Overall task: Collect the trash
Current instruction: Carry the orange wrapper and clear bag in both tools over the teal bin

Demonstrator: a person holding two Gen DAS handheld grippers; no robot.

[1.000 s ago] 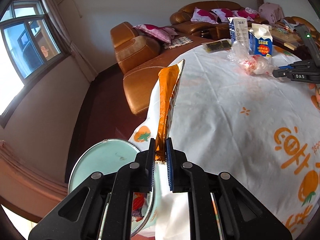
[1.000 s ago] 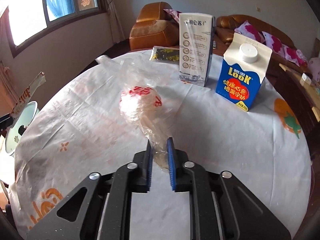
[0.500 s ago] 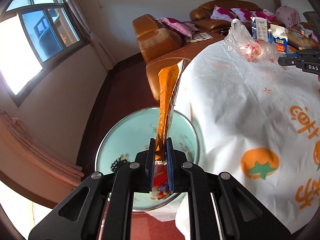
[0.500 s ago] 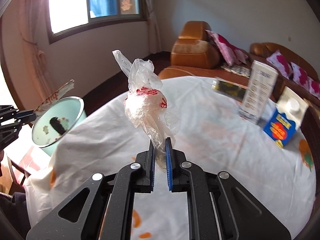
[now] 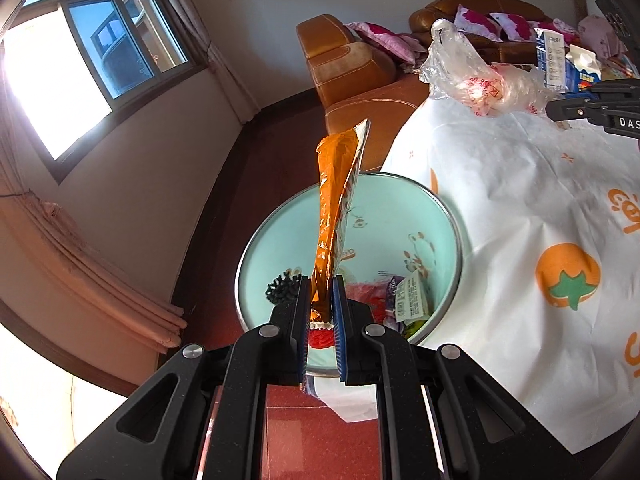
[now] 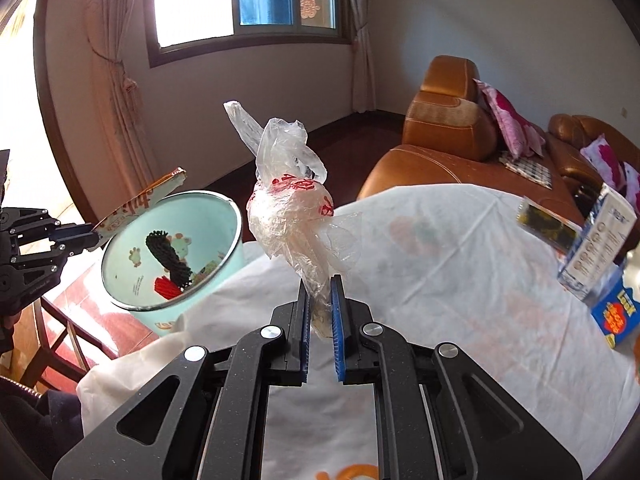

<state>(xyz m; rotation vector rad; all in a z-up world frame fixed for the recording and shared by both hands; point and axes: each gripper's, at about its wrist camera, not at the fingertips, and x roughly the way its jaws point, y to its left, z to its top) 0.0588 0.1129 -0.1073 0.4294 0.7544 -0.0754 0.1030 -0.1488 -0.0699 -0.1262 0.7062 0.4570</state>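
You've got a shiny foil wrapper (image 5: pixel 336 200), orange and crinkly, and a thin clear plastic bag (image 6: pixel 294 216), all wrinkled. The mint bin (image 5: pixel 404 216) looks smooth and glossy inside with a metal-looking rim. The tablecloth (image 5: pixel 520 208) is matt, creased, papery-looking. The sofa (image 6: pixel 444 140) is glossy tan leather.

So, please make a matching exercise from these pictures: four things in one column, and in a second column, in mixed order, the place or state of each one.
Things:
1. orange snack wrapper
2. clear plastic bag
3. mint-green trash bin
4. blue milk carton

Places or states:
A. stands on the table with the white cloth
B. pinched in the left gripper, over the bin
C. on the floor beside the table, already holding trash
D. pinched in the right gripper, above the table

Right pairs: 1-B, 2-D, 3-C, 4-A
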